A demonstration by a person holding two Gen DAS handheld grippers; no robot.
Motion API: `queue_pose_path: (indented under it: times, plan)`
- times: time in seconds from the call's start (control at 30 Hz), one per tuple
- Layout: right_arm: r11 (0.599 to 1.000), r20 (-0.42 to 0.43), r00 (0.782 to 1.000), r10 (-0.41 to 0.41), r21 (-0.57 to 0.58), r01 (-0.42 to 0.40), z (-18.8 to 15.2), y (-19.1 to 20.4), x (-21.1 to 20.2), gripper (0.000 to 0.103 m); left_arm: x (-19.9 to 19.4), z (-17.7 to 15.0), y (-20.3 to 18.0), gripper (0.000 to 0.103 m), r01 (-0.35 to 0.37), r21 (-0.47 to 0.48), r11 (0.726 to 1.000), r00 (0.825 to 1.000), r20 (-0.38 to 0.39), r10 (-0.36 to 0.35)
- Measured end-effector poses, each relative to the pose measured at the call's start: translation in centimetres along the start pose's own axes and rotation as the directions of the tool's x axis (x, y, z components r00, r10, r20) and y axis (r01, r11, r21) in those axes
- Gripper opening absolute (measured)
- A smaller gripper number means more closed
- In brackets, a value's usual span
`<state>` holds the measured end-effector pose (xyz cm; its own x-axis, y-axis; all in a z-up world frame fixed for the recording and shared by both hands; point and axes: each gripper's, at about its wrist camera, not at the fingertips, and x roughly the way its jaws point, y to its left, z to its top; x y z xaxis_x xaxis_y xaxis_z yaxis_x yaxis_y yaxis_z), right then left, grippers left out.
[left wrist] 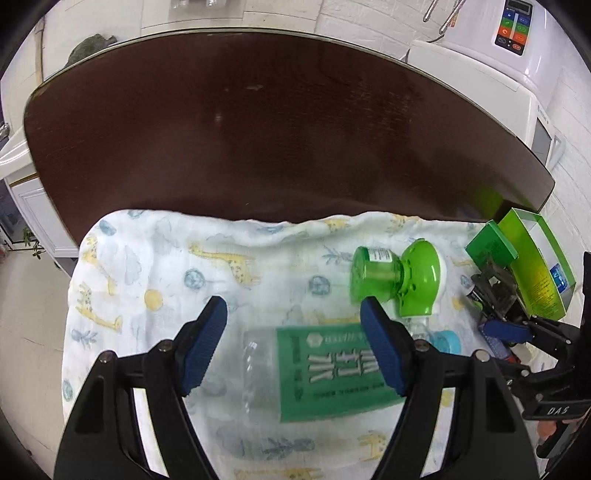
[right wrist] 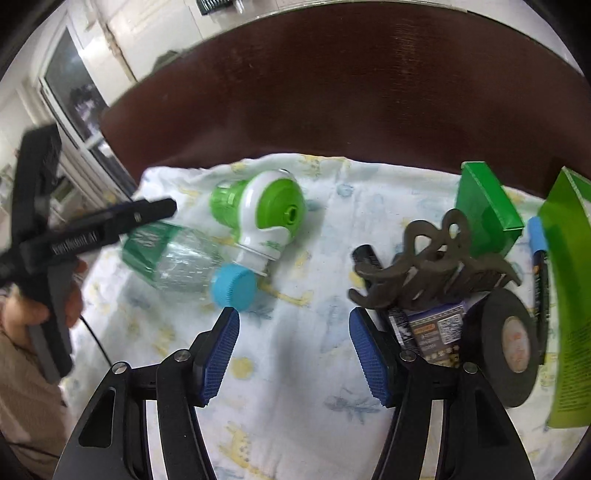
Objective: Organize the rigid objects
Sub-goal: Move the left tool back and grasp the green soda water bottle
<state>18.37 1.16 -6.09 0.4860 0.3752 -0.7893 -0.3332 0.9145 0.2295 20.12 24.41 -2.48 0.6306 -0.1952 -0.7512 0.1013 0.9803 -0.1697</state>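
Item: clear water bottle (left wrist: 321, 369), lying sideways on the cloth (left wrist: 155, 266) covering the table (left wrist: 258, 129). Left tongs (left wrist: 293, 321) are being held apart above it; right tongs (right wrist: 293, 332) likewise apart, empty. Judged light, slippery, crushable; the labelled midsection is being favoured for gripping.

Dark reddish-brown wooden table (left wrist: 258, 122) with a rounded edge, and a white giraffe-print cloth (left wrist: 155, 280) spread over the near part of it. Behind it there's white brick-look wall (left wrist: 369, 18) and a white appliance (left wrist: 517, 33) with a colored button panel — off to the left a white cabinet (left wrist: 33, 206) on a pale floor. From the right wrist view you get a window (right wrist: 70, 96) far left, daylight coming in — pretty bright room overall.
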Motion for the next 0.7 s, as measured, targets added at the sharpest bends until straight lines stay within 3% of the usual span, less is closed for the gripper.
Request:
queue_pose_path:
  times: [0.1, 0.2, 0.37, 0.7]
  plan:
    - [0.995, 0.018, 0.995, 0.094, 0.032, -0.094, 0.3, 0.1, 0.2, 0.064, -1.5, -1.3, 1.5, 0.074, 0.017, -0.06, 0.998, 1.0, 0.014, -0.016]
    - [0.989, 0.024, 0.991, 0.132, 0.071, -0.133, 0.6, 1.2, 1.5, 0.064, -1.6, -2.1, 1.7, 0.074, 0.047, -0.055, 0.997, 0.999, -0.002, -0.047]
    - [0.972, 0.001, 0.98, 0.199, 0.126, -0.198, 1.0, 2.8, 2.9, 0.049, -0.8, -2.6, 1.1, 0.075, 0.15, -0.045, 0.988, 0.988, -0.019, -0.151]
    - [0.985, 0.025, 0.988, 0.154, 0.07, -0.155, 1.2, 3.8, 2.0, 0.048, -1.7, -2.9, -1.0, 0.073, 0.102, -0.006, 0.995, 0.995, 0.008, -0.102]
